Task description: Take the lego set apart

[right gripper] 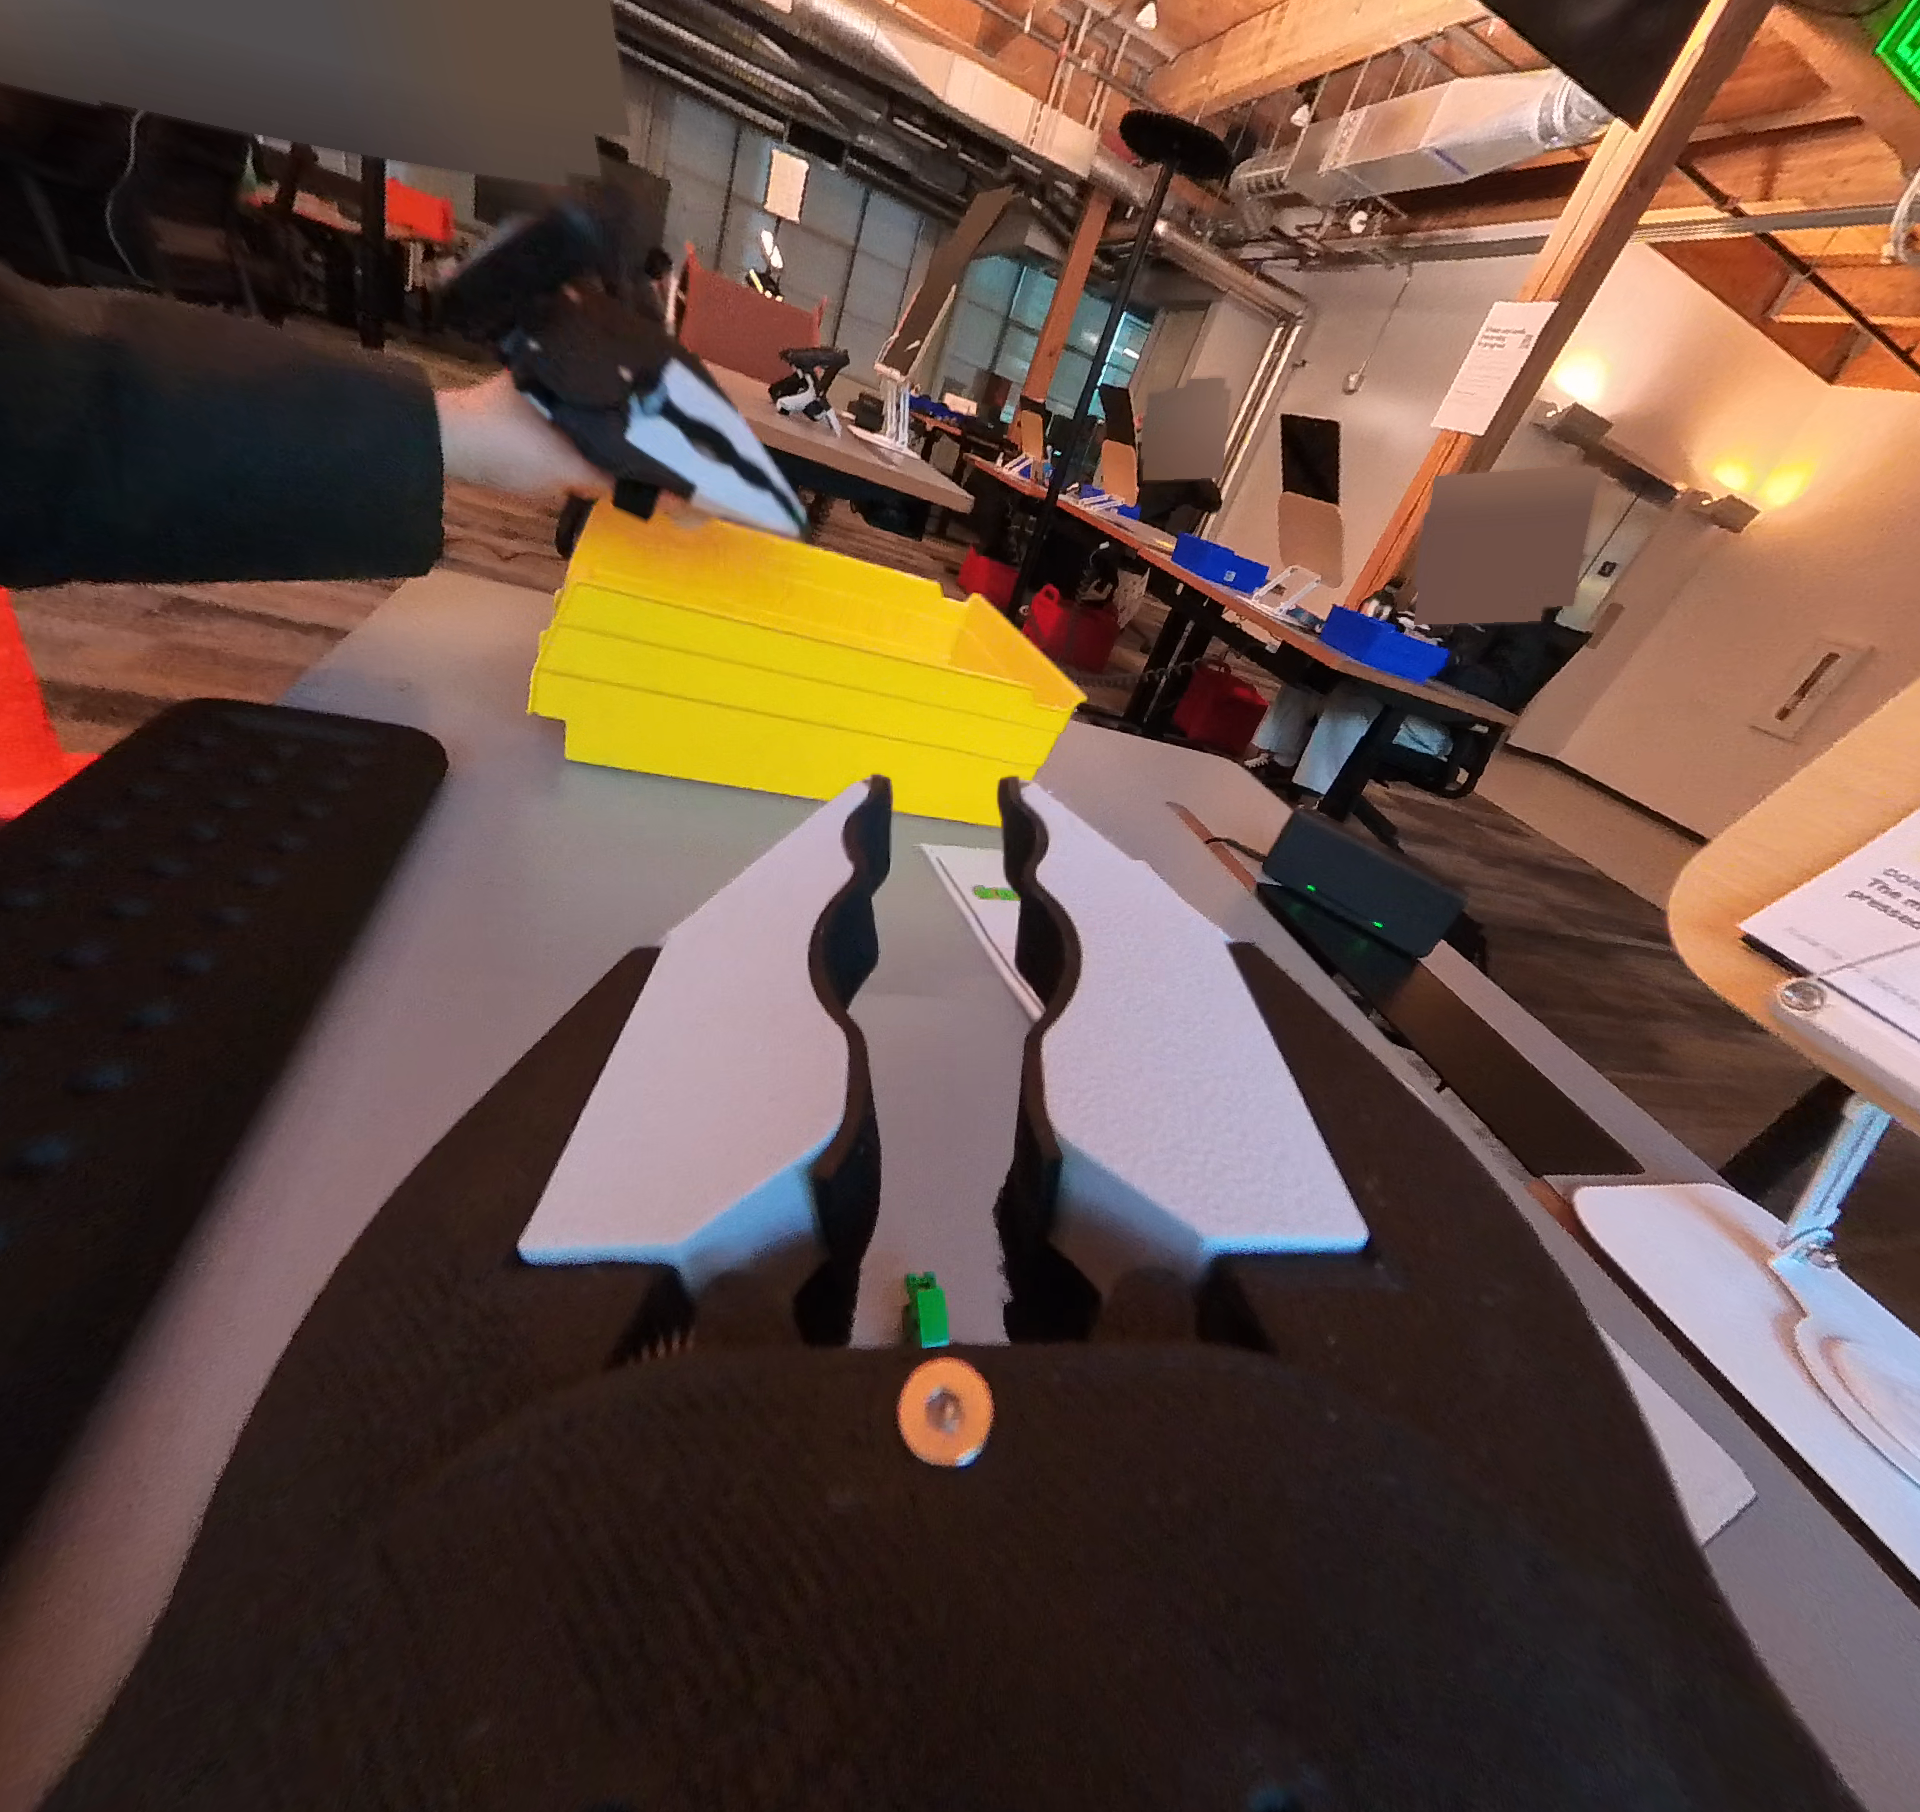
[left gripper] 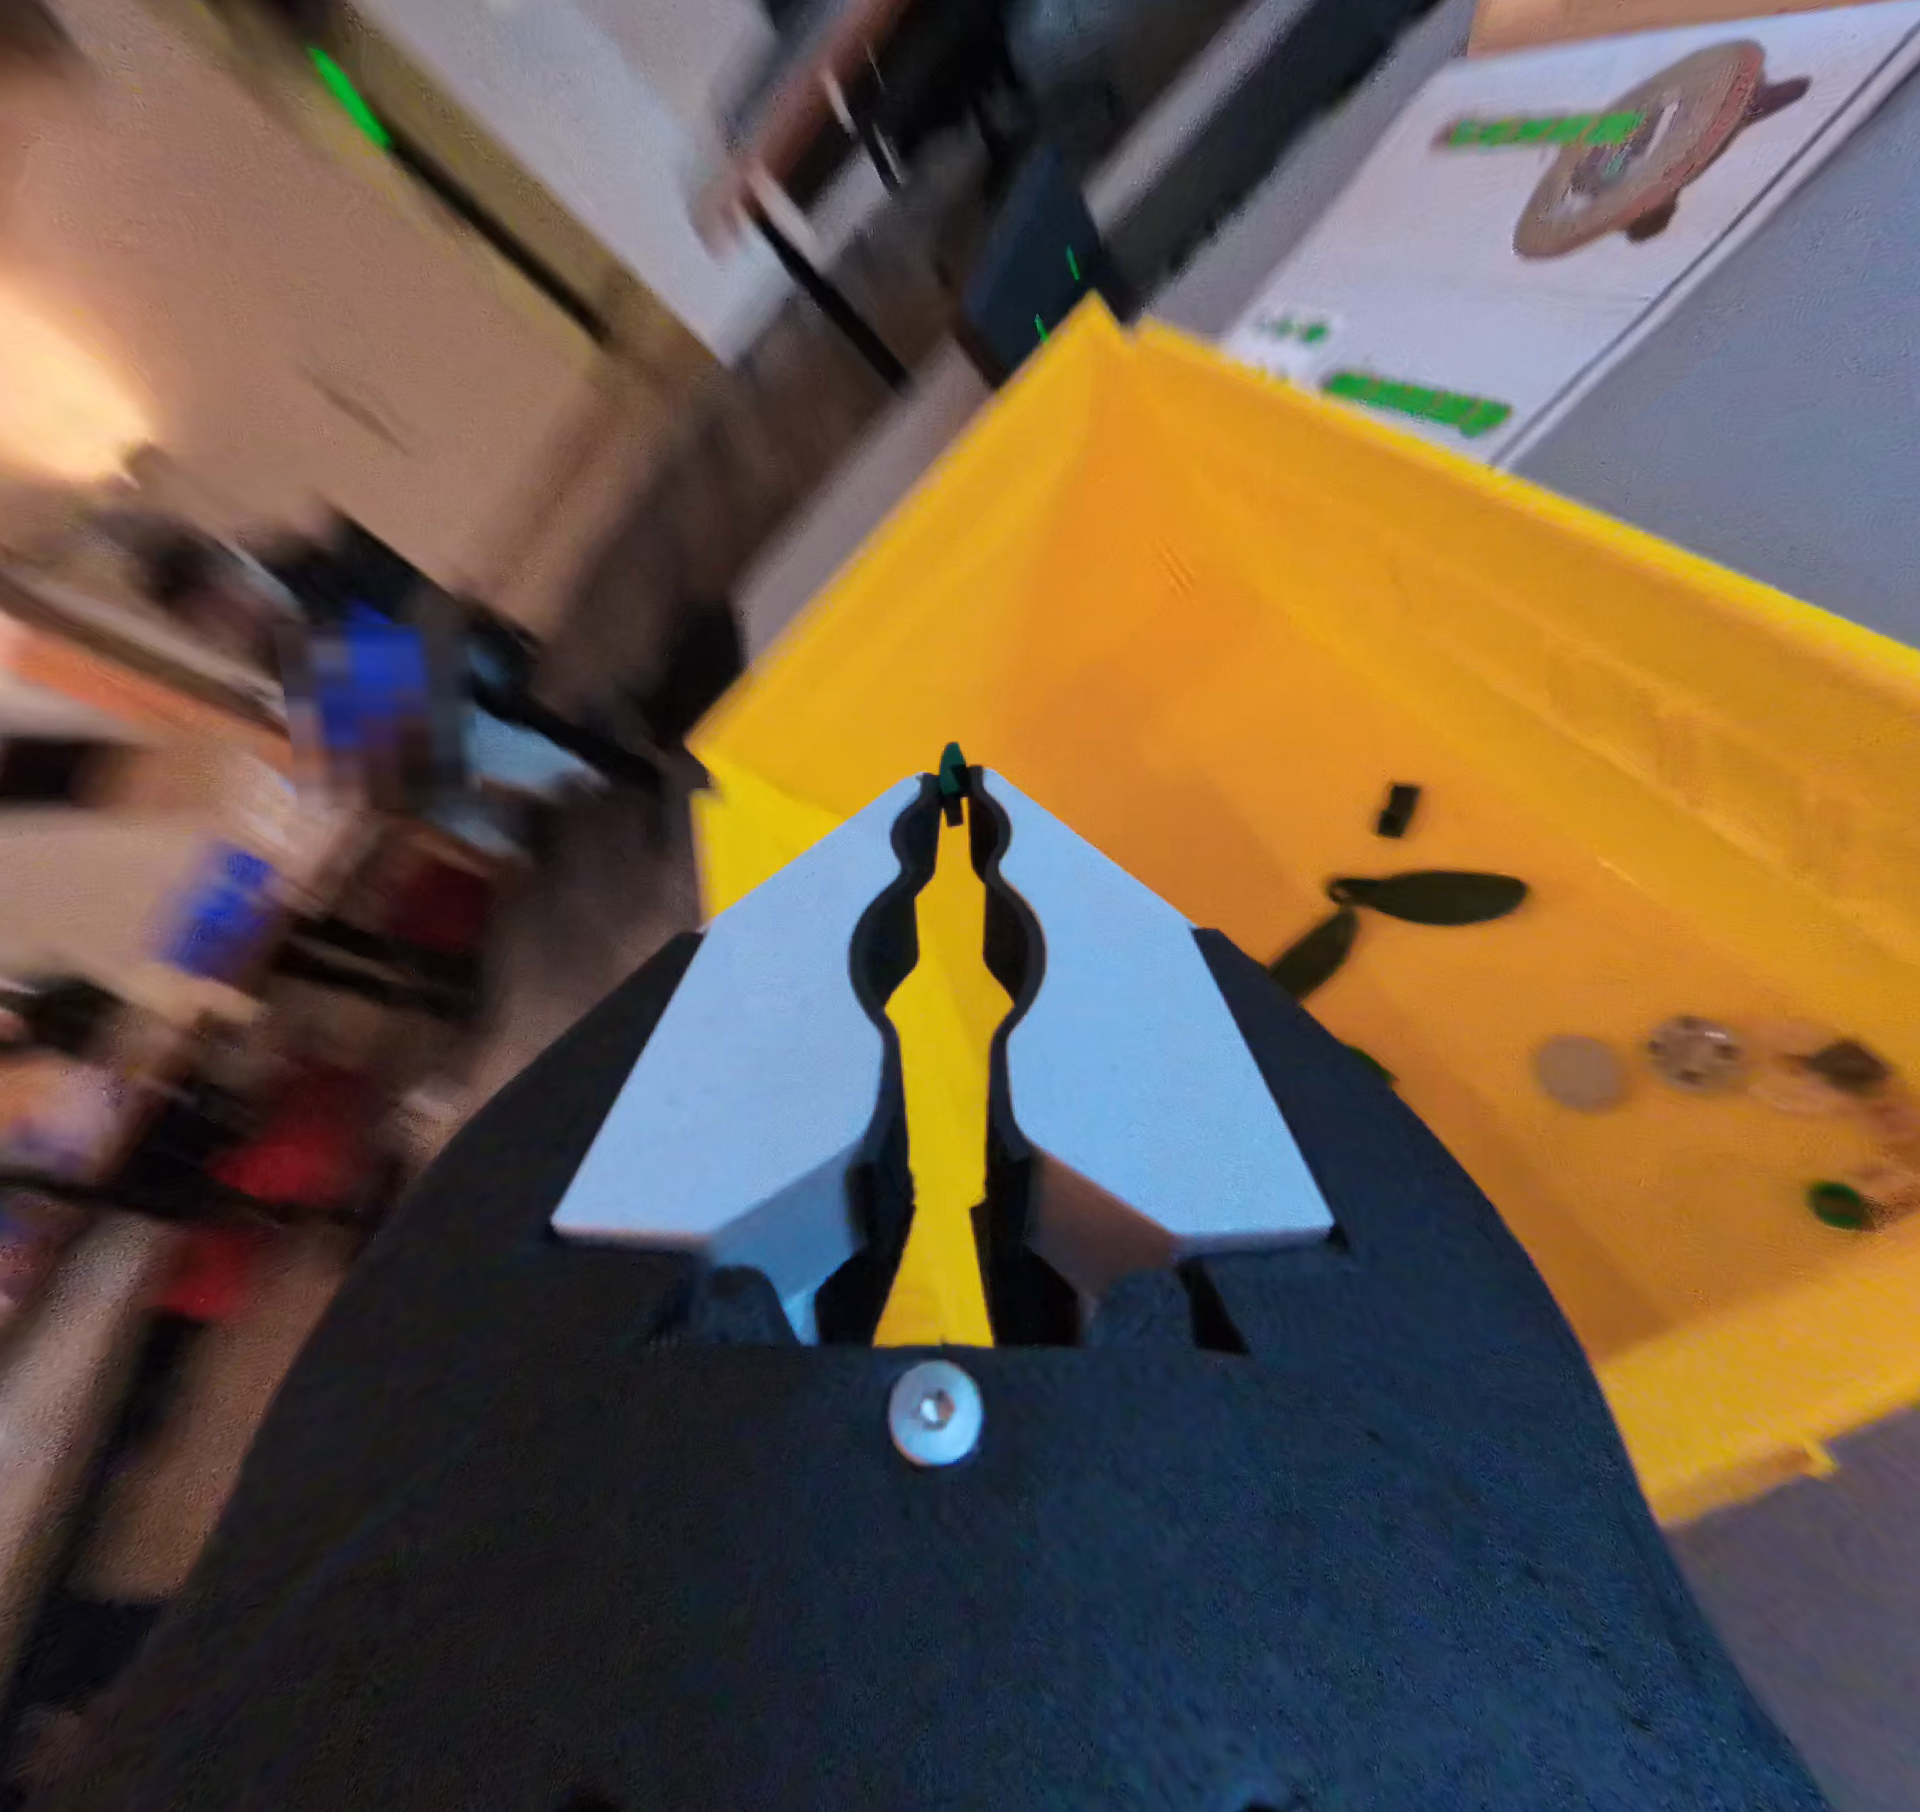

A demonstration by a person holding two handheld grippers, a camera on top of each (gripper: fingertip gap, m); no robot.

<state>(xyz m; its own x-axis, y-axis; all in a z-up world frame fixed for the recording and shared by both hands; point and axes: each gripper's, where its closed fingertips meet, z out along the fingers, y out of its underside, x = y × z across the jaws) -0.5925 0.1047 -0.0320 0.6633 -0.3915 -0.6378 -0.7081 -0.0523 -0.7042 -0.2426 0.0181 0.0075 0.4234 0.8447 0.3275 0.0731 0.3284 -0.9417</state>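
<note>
My left gripper [left gripper: 952, 788] is shut on a small dark green lego piece [left gripper: 952, 763] pinched at its fingertips, held over the near corner of the yellow bin [left gripper: 1351, 640]. In the bin lie dark green leaf-shaped pieces [left gripper: 1429, 895], a small dark piece [left gripper: 1396, 810] and round grey and clear pieces [left gripper: 1621, 1066]. In the right wrist view the left gripper [right gripper: 795, 515] hovers over the yellow bin [right gripper: 800, 692], held by a hand. My right gripper [right gripper: 943, 796] is open and empty above the grey table [right gripper: 540, 889]. A small bright green lego piece [right gripper: 923, 1307] lies on the table near the base of its fingers.
A black studded mat [right gripper: 177, 931] lies at the left of the table. A white instruction sheet [right gripper: 987, 910] lies beyond the right gripper; it also shows in the left wrist view [left gripper: 1538, 235]. A black device with green lights [right gripper: 1361, 895] sits at the table's right edge. An orange cone [right gripper: 26, 713] stands far left.
</note>
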